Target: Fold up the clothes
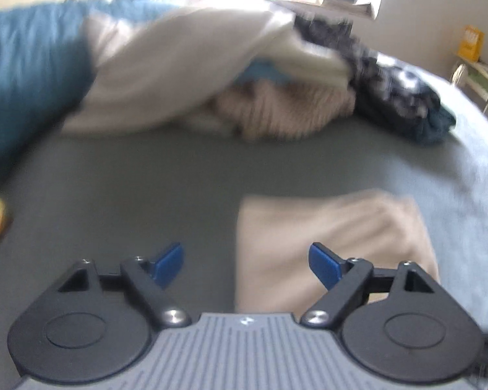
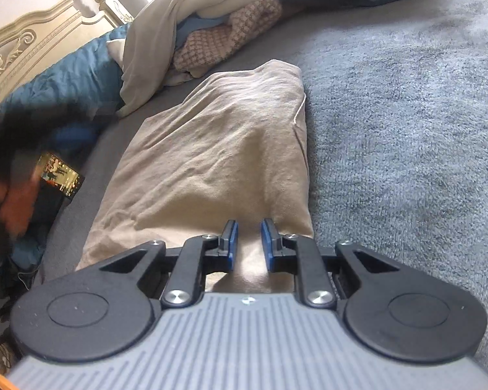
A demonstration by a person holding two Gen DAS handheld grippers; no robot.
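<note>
Tongs report: your left tongs [image 1: 245, 265] stand spread wide and empty, low in the frame over the bed [image 1: 130, 178]. Your right tongs [image 2: 249, 243] pinch the beige cloth's [image 2: 218, 149] near edge, folded lengthwise mid-frame.

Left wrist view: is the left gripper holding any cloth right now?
No. The left gripper stands wide open over the grey bed cover, with nothing between its blue pads, and the folded beige garment lies apart.

The folded garment [image 2: 218, 149] is plain beige, lying on a grey bedspread [image 2: 406, 113]. Beyond the garment, a pink-and-white checked knit [image 2: 231, 35] sits beside a teal duvet [image 2: 71, 78].
</note>
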